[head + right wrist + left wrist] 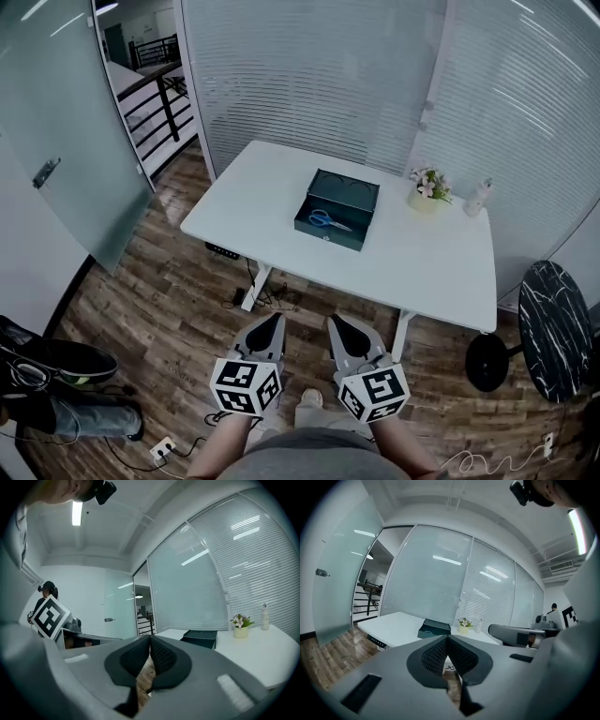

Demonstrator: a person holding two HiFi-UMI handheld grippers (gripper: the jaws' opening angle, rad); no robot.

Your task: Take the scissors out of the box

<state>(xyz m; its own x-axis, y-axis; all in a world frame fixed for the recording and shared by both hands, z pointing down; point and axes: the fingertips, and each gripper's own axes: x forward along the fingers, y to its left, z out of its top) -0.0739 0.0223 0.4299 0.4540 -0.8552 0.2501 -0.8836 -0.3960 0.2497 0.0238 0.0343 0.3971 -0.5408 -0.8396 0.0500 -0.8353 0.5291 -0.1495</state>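
Scissors (328,221): lay flat inside the open dark box (330,236), blue handles toward the box's left end, blades pointing right. Sat well apart from both grippers, untouched.

Far left in the head view: frosted glass door (56,141), with a dark stair railing (155,66) beyond it. Lower down, at the frame's edge: another person's dark shoe (70,361) on the wood floor (159,300).

Left gripper (274,321): hovered low over the floor, short of the near edge of the worktop (422,272), with the left marker cube (246,384) turned toward the camera. Fingers (436,656) clenched tip to tip in the left gripper view, gripping nothing. Pointed toward the box (434,628) ahead.

Centre: white worktop, carrying the box a little left of its middle and nearer its far edge.

Right gripper (337,323): hovered just beside the left one, not touching it, right marker cube (375,392) also facing the camera. Fingers (161,657) pressed together and empty in the right gripper view, with the box (200,638) ahead and to the right.

Right of the box: small pot of pink and white flowers (427,190), then a pale bottle (478,198), near each other by the worktop's far right corner.

Far right, off the worktop: round side table (553,328) with a black marbled top.
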